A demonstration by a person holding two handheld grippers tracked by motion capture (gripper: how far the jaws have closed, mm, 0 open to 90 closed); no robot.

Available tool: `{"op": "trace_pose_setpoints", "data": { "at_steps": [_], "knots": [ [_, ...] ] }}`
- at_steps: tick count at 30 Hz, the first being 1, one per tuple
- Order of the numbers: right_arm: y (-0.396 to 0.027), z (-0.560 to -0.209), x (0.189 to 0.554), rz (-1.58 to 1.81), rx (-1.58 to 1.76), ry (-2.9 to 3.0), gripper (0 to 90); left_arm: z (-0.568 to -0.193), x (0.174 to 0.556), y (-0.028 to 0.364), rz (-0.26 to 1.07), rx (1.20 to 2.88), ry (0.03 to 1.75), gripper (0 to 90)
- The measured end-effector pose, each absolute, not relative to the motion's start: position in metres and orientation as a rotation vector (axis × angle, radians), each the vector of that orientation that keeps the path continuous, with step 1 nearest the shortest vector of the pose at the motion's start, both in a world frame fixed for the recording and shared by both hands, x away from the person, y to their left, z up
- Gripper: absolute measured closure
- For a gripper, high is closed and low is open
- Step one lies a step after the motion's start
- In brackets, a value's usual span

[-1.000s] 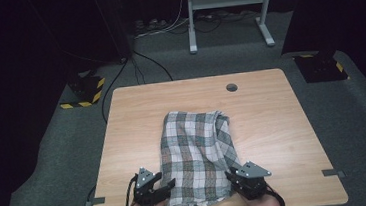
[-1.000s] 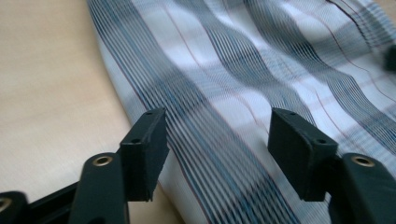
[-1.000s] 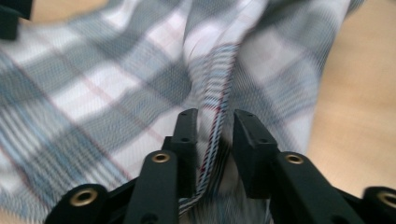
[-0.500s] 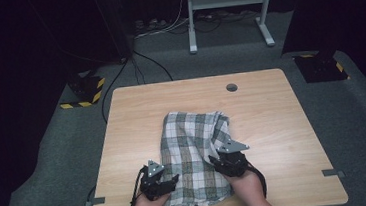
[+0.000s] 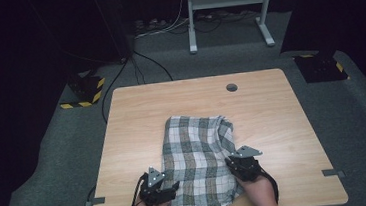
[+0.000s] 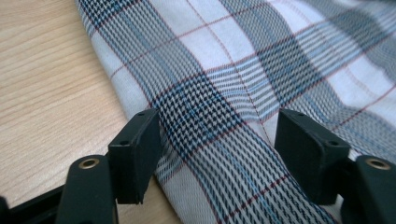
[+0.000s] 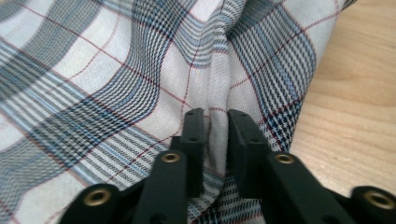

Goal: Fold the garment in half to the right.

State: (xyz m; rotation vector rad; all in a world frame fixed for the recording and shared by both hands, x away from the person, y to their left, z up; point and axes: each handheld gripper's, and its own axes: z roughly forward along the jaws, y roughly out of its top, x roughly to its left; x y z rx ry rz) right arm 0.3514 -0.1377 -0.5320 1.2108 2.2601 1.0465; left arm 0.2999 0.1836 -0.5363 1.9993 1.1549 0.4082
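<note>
We see the cloth (image 5: 199, 164) lying rumpled on the near half of the bench (image 5: 132, 117). Left tool (image 6: 217, 135) sits at the cloth's near-left edge, jaws spread apart, fabric lying between them but not pinched. Right tool (image 7: 215, 126) at the cloth's right edge has just been closing; its jaws are nearly together, pinching a raised fold.

We hold our left gripper (image 5: 171, 188) low at the near left, its jaws standing wide apart. Our right gripper (image 5: 235, 164) sits at the near right, jaws just closing, nearly together, pinching a fold of cloth (image 5: 198, 152).
</note>
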Motion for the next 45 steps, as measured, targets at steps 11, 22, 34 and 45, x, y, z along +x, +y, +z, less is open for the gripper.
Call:
{"op": "trace_pose_setpoints", "data": {
  "at_steps": [11, 22, 34, 45],
  "knots": [
    [-0.129, -0.509, 0.366, 1.138, 1.181, 2.231, 60.7, -0.520, 0.372, 0.195, 0.385, 1.871, 1.253, 26.5],
    [-0.106, -0.517, 0.413, 1.031, 1.213, 2.275, 72.9, -0.537, 0.390, 0.184, 0.390, 1.933, 1.288, 27.4],
    [-0.142, -0.510, 0.399, 1.089, 1.203, 2.204, 85.2, -0.541, 0.363, 0.166, 0.480, 1.978, 1.225, 31.2],
    [-0.155, -0.526, 0.404, 1.074, 1.276, 2.239, 79.2, -0.512, 0.394, 0.168, 0.377, 1.839, 1.244, 25.8]
  ]
}}
